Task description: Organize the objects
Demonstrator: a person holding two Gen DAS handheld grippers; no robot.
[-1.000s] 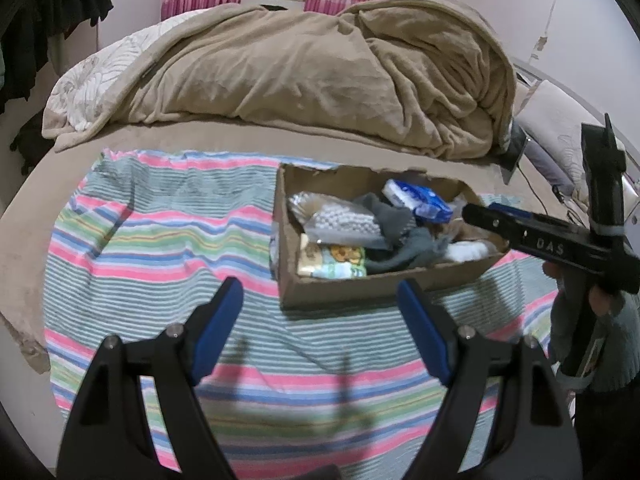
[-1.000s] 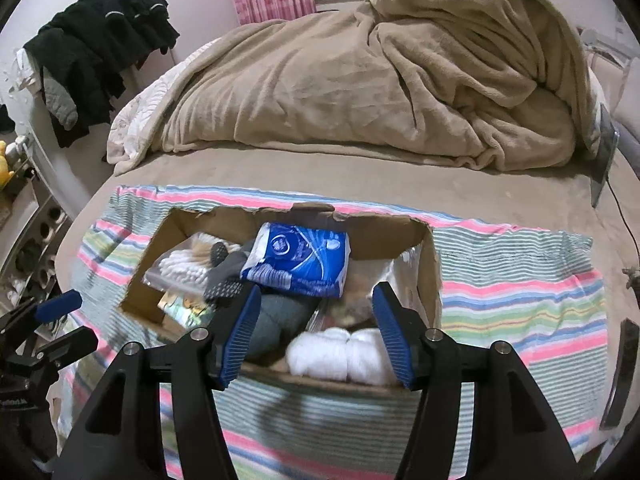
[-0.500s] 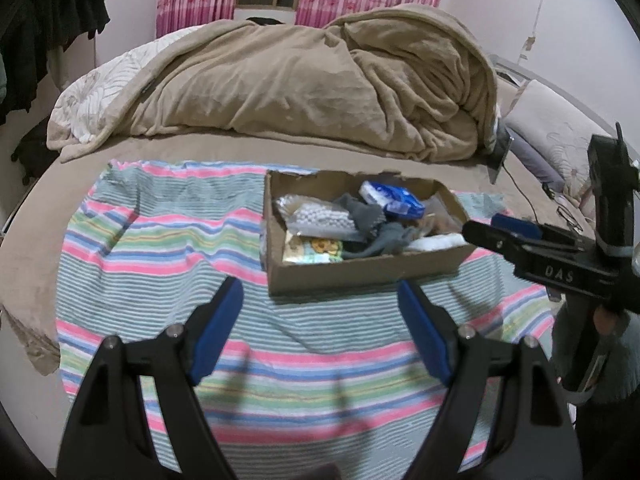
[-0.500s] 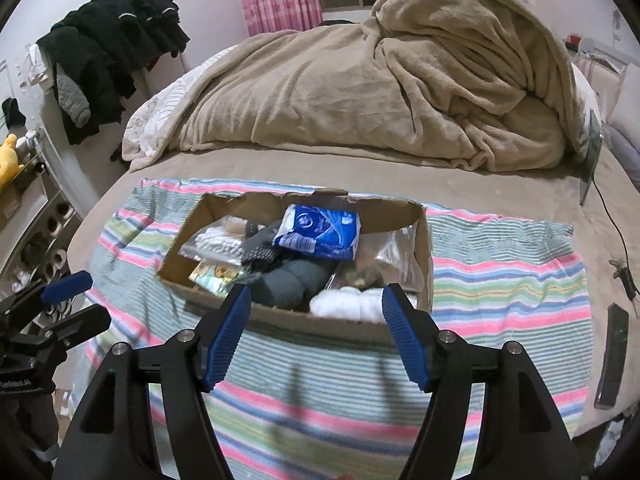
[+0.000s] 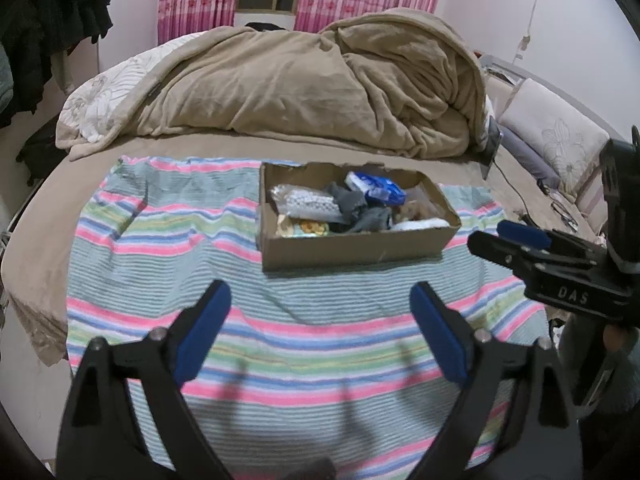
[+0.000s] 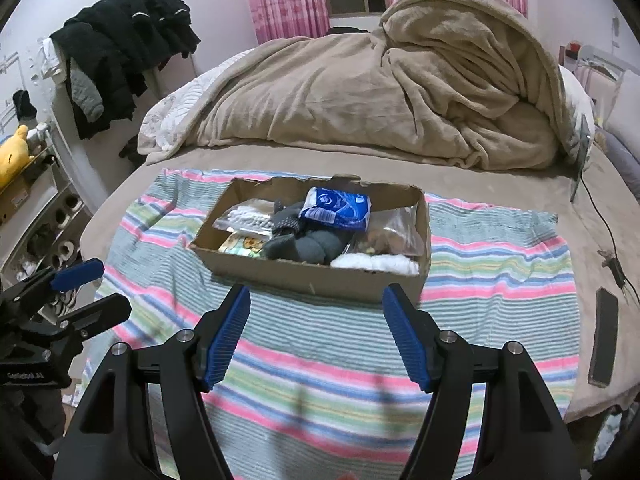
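A brown cardboard box (image 5: 344,250) (image 6: 312,276) sits on a striped towel (image 5: 168,256) (image 6: 500,264) on the bed. Inside lie a blue packet (image 6: 336,206), grey socks (image 6: 300,240), a bag of white beads (image 5: 304,202), a white roll (image 6: 376,262) and a clear bag (image 6: 392,228). My left gripper (image 5: 320,302) hangs over the towel in front of the box, its jaws opening with nothing between them. My right gripper (image 6: 316,300) is open and empty, just short of the box's near wall. Each gripper shows at the edge of the other's view.
A heaped tan blanket (image 5: 320,88) fills the far half of the bed. A phone (image 6: 604,336) and a cable (image 6: 600,220) lie on the right side of the mattress. Dark clothes (image 6: 124,48) hang at the left; a pillow (image 5: 556,140) is at the right.
Both grippers have drawn back and up from the box, which now looks smaller and farther. The left jaws stand wider than before; the right jaws also spread a little.
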